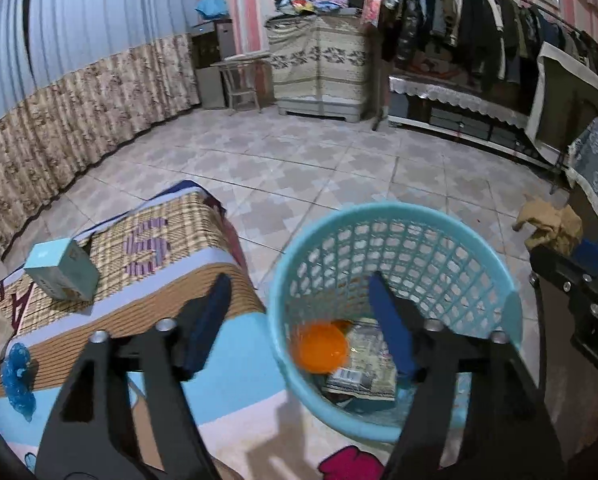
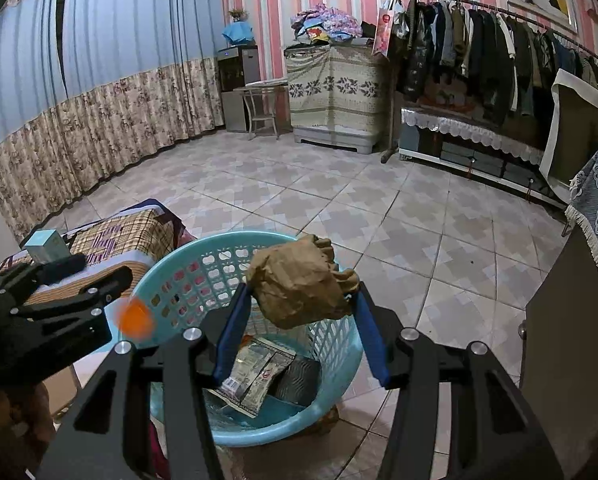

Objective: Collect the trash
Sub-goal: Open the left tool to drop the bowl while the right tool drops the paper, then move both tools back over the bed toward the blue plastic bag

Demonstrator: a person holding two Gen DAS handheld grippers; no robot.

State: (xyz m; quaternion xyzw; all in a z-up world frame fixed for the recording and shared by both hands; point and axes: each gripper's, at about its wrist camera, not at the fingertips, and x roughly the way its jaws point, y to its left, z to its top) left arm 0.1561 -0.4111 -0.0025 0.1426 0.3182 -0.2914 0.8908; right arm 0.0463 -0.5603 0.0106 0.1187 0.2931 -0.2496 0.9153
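A light blue mesh basket point(image 1: 395, 220) stands on the floor beside a low cloth-covered table point(image 1: 147, 312). My left gripper point(image 1: 299, 284) is open above the basket's left rim. An orange ball point(image 1: 319, 348), blurred, is falling free inside the basket above a snack wrapper point(image 1: 365, 372). The ball also shows in the right wrist view point(image 2: 135, 318) beside the left gripper point(image 2: 75, 280). My right gripper point(image 2: 301, 296) is shut on a crumpled brown paper wad point(image 2: 299, 284) over the basket point(image 2: 179, 256). The wad also shows at the left wrist view's right edge point(image 1: 551, 226).
On the table lie a small teal box point(image 1: 59, 270), a blue crinkled scrap point(image 1: 17, 376) and a beige scrap point(image 1: 1, 330). A dark cabinet with a blue lace cloth point(image 2: 595, 216) stands at the right. Tiled floor stretches beyond to a clothes rack point(image 2: 479, 40).
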